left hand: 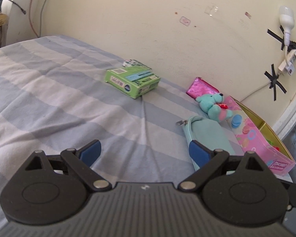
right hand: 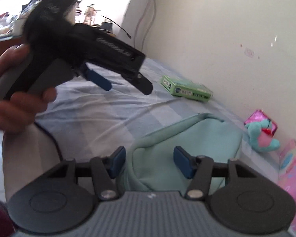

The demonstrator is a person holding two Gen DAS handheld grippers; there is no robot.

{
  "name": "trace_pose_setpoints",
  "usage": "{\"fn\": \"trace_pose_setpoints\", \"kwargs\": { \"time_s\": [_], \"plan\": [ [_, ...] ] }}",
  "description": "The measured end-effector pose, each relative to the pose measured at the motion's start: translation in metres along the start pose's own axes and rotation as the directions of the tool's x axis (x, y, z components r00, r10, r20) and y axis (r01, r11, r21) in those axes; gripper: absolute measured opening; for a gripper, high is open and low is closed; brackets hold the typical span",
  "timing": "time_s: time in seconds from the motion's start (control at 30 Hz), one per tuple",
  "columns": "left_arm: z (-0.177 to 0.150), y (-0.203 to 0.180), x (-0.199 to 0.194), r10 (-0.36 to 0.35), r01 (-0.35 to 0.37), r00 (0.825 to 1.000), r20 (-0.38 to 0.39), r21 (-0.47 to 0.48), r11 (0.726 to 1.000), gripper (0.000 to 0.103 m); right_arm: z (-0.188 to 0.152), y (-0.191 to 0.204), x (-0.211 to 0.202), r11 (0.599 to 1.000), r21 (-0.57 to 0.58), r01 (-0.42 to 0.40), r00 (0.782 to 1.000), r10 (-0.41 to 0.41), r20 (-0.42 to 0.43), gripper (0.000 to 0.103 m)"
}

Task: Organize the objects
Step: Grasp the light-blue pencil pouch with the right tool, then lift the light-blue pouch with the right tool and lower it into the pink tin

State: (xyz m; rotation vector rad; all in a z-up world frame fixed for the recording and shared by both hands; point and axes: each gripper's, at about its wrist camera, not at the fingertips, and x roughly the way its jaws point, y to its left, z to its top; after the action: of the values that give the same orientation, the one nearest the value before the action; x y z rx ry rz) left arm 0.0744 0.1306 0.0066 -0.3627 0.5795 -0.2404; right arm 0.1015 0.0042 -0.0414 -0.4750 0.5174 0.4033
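A teal fabric pouch (right hand: 187,138) lies on the striped bed sheet (right hand: 108,118). My right gripper (right hand: 150,164) hovers over its near end, blue pads apart, with pouch fabric between and under them. I see no pad pressing on it. My left gripper (left hand: 145,154) is open and holds nothing; the pouch (left hand: 207,134) lies just by its right finger. In the right wrist view a hand (right hand: 13,98) holds the left gripper (right hand: 126,86) above the sheet. A green box (left hand: 132,81) lies farther back near the wall.
A teal teddy (left hand: 215,106) leans by a shiny pink packet (left hand: 202,88) and an open pink box (left hand: 262,138) at the bed's right end. A small patterned box (left hand: 134,63) sits behind the green one. Wall (left hand: 167,19) close behind, with a taped bulb and plugs (left hand: 286,39).
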Motion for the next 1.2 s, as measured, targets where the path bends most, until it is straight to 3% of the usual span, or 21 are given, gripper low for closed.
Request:
{"fn": "trace_pose_setpoints", "kwargs": {
  "time_s": [0.17, 0.33, 0.4, 0.47, 0.57, 0.67, 0.87, 0.93, 0.97, 1.0, 1.07, 1.13, 1.2],
  "plan": [
    [0.002, -0.019, 0.01, -0.041, 0.042, 0.999, -0.022, 0.052, 0.998, 0.097, -0.04, -0.035, -0.039, 1.0, -0.006, -0.007, 0.999, 0.006, -0.039, 0.047],
    [0.0, -0.048, 0.029, -0.079, 0.086, 0.994, -0.072, 0.104, 0.991, 0.097, -0.087, -0.074, -0.089, 0.993, 0.094, 0.075, 0.996, -0.071, -0.053, 0.057],
    [-0.002, -0.06, 0.035, -0.102, 0.114, 0.99, -0.1, 0.122, 0.986, 0.097, -0.096, -0.083, -0.099, 0.981, 0.139, 0.137, 0.99, -0.131, -0.054, 0.071],
    [-0.005, -0.071, 0.037, -0.122, 0.14, 0.985, -0.122, 0.149, 0.979, 0.098, -0.106, -0.092, -0.11, 0.959, 0.237, 0.158, 0.987, -0.148, -0.057, 0.082],
    [-0.008, -0.087, 0.04, -0.139, 0.164, 0.981, -0.137, 0.19, 0.968, 0.099, -0.121, -0.11, -0.134, 0.906, 0.414, 0.092, 0.995, -0.104, 0.008, 0.09],
    [-0.009, -0.1, 0.046, -0.144, 0.176, 0.978, -0.153, 0.226, 0.958, 0.099, -0.131, -0.125, -0.143, 0.841, 0.536, 0.075, 0.993, -0.113, 0.04, 0.092],
    [-0.023, -0.113, 0.07, -0.109, 0.173, 0.966, -0.233, 0.275, 0.946, 0.098, -0.149, -0.152, -0.138, 0.675, 0.736, -0.051, 0.994, -0.034, 0.1, 0.088],
    [-0.033, -0.126, 0.068, -0.086, 0.155, 0.975, -0.205, 0.35, 0.924, 0.095, -0.149, -0.154, -0.125, 0.634, 0.768, -0.09, 0.994, 0.014, 0.105, 0.082],
    [-0.036, -0.132, 0.066, -0.107, 0.185, 0.97, -0.22, 0.373, 0.909, 0.091, -0.149, -0.153, -0.115, 0.619, 0.777, -0.113, 0.993, 0.048, 0.106, 0.073],
    [-0.036, -0.137, 0.062, -0.09, 0.164, 0.975, -0.203, 0.385, 0.908, 0.091, -0.147, -0.15, -0.105, 0.611, 0.78, -0.136, 0.991, 0.08, 0.11, 0.061],
    [-0.03, -0.141, 0.056, -0.09, 0.156, 0.979, -0.182, 0.384, 0.91, 0.091, -0.139, -0.142, -0.096, 0.637, 0.766, -0.085, 0.996, 0.03, 0.086, 0.061],
    [-0.016, -0.143, 0.05, -0.136, 0.189, 0.975, -0.176, 0.334, 0.923, 0.091, -0.132, -0.142, -0.098, 0.669, 0.742, -0.047, 0.997, -0.013, 0.075, 0.056],
    [0.001, -0.153, 0.042, -0.185, 0.223, 0.972, -0.146, 0.317, 0.922, 0.091, -0.13, -0.15, -0.107, 0.666, 0.745, -0.042, 0.994, -0.051, 0.101, 0.051]
  ]
}}
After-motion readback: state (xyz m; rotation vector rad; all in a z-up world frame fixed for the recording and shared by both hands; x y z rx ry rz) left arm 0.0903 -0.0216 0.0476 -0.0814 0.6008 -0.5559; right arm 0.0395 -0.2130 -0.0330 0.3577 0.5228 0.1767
